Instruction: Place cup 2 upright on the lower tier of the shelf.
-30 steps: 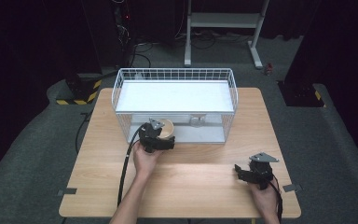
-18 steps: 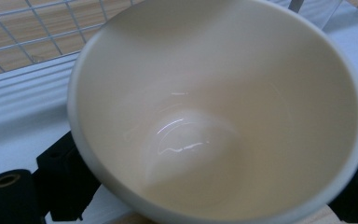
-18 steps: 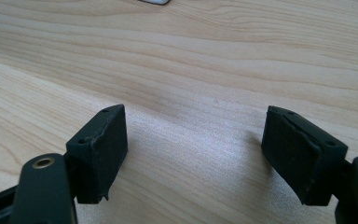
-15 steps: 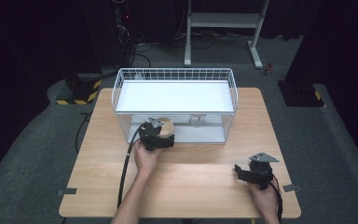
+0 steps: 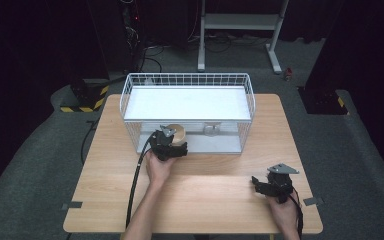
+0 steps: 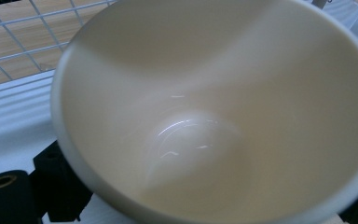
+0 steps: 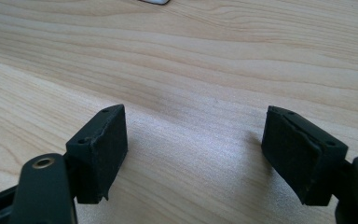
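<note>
At the front of the wire basket (image 5: pixel 130 107), my left tongs (image 5: pixel 174 141) grip the cream bowl (image 6: pixel 223 112). My right tongs (image 7: pixel 193 154) rest wide apart, holding nothing, on the bench (image 5: pixel 215 195).

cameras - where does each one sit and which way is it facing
High view: above the person's side, looking forward and down on the table; both forearms, left gripper at the wire basket, right gripper.
Left gripper view: rides the left gripper, looks into the cream cup; one black jaw at lower left.
Right gripper view: rides the right gripper, looks low along bare table; both jaws apart.
Shared: high and left gripper views both show cup and basket wire.
</note>
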A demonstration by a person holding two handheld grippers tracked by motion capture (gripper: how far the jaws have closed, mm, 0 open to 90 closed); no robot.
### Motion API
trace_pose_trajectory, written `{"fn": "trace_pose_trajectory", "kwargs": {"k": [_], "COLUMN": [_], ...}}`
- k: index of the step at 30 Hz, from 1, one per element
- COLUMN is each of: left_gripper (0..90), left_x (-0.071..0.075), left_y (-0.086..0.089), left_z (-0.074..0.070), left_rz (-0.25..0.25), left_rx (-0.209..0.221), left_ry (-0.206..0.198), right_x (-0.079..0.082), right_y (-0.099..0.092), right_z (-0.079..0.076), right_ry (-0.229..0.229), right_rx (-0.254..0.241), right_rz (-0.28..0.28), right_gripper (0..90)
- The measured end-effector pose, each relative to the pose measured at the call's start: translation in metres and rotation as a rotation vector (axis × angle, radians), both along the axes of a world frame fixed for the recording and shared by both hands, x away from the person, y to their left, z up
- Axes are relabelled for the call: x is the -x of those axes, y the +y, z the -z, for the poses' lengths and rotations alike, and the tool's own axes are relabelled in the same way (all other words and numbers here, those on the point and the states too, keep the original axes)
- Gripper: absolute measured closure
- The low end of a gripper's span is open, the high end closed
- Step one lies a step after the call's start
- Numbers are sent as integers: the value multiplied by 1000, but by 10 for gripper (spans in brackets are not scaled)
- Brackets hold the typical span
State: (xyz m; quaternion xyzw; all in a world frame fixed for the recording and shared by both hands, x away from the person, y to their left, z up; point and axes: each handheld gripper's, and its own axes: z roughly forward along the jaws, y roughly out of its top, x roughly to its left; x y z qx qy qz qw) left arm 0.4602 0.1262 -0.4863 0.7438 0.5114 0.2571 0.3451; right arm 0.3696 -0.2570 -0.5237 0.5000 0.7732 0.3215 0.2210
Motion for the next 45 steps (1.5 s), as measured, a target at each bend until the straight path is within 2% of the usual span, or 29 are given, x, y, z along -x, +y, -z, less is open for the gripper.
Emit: {"fn": "trace_pose_trajectory", "kwargs": {"k": [1, 4, 6, 11, 15, 17, 20, 25, 31, 35, 40, 45], "left_gripper": [79, 66, 30, 26, 59, 76, 114, 137, 160, 173, 226, 243], "left_x": [0, 0, 0, 6, 11, 13, 18, 22, 25, 26, 25, 22], "left_y": [0, 3, 4, 6, 10, 9, 8, 11, 11, 11, 11, 9], "left_z": [0, -1, 1, 3, 5, 4, 3, 6, 9, 10, 11, 10], "left_rz": [6, 12, 13, 6, 18, 20, 19, 9, 3, 10, -4, -8], "left_rx": [-12, -10, 10, 1, 4, -13, -23, 19, 21, -4, -3, -26], "left_ry": [3, 9, 34, 37, 41, 40, 12, 15, 17, 26, 24, 25], "right_x": [0, 0, 0, 0, 0, 0, 0, 0, 0, 0, 0, 0], "right_y": [0, 0, 0, 0, 0, 0, 0, 0, 0, 0, 0, 0], "right_z": [0, 0, 0, 0, 0, 0, 0, 0, 0, 0, 0, 0], "right_ry": [0, 0, 0, 0, 0, -1, -2, -2, -2, -2, -2, -1], "right_rx": [0, 0, 0, 0, 0, -1, 1, 0, -1, 0, -1, -1], "right_rz": [0, -1, 0, 0, 0, 2, 0, 0, 1, 0, 1, 2], "right_gripper": [225, 224, 225, 225, 225, 225, 224, 225, 225, 224, 225, 224]}}
